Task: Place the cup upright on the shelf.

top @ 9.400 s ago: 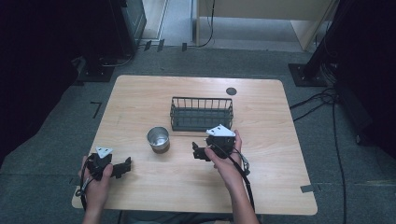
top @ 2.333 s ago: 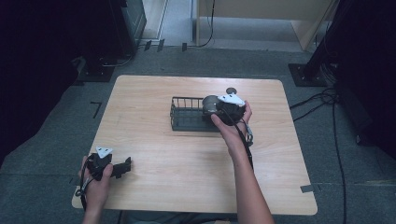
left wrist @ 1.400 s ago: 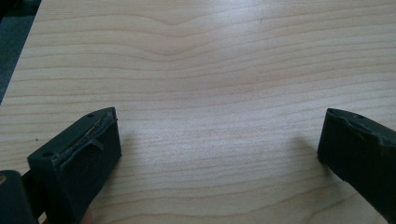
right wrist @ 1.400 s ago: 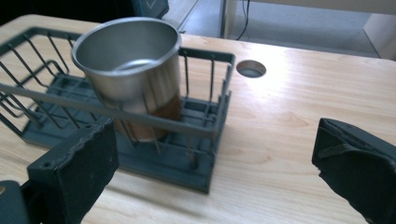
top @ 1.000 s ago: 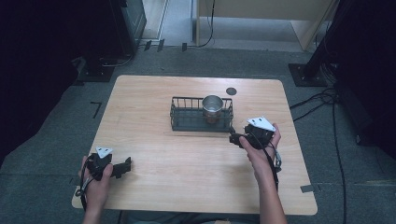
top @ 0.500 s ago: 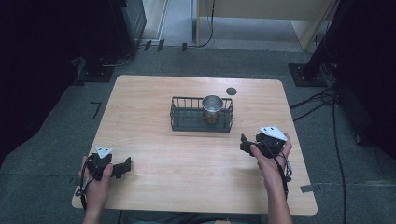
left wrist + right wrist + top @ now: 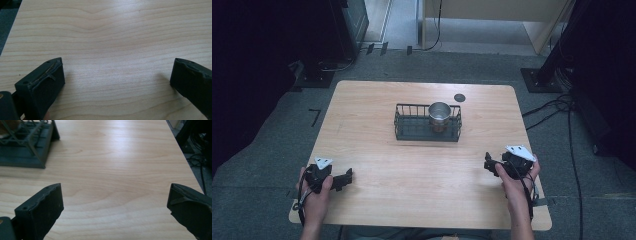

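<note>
Two grippers sit low at the near edge of the table, one in each hand, both with jaws spread wide over bare wood and nothing between them. Left gripper rests near the near-left corner, pointing toward the table's middle; its own view gives only wood grain between the jaws. Right gripper sits near the near-right edge, pointing inward too; its own view catches a corner of the wire basket ahead and to its left. Farther off, mid-table, the wire basket lies with its long side running left to right. A metal cup stands upright inside the basket's right end. Beyond that, a small dark disc lies on the wood near the far edge. Judgement: the cup is forward and inward of the right gripper, which is the nearer one should the cup be reached for; the left is well apart from it.
</note>
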Action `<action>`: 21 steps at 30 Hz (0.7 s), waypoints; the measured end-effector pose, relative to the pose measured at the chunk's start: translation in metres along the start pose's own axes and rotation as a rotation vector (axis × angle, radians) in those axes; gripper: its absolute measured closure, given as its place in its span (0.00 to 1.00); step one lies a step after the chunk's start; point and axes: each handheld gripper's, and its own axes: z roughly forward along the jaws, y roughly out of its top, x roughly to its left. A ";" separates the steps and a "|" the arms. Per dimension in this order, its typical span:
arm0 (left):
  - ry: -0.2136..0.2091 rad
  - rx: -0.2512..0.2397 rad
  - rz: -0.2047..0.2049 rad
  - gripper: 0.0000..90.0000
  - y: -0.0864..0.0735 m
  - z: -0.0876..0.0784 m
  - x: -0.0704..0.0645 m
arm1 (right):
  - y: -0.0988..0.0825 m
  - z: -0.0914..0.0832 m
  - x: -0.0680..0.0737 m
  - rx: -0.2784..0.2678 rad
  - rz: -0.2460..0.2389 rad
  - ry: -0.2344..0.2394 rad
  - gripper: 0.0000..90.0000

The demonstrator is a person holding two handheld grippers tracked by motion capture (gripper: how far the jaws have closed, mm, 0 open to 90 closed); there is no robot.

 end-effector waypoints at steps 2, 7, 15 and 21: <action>0.000 0.000 0.000 0.00 0.000 0.000 0.000 | -0.001 0.000 -0.002 0.003 0.002 -0.003 0.00; 0.000 0.000 0.000 0.00 0.000 0.000 0.000 | -0.011 0.000 -0.013 0.023 0.015 -0.019 0.00; 0.000 0.000 0.000 0.00 0.000 0.000 0.000 | -0.030 0.000 -0.033 0.069 0.033 -0.055 0.00; 0.000 0.000 0.000 0.00 0.000 0.000 0.000 | -0.041 -0.005 -0.043 0.094 0.041 -0.066 0.00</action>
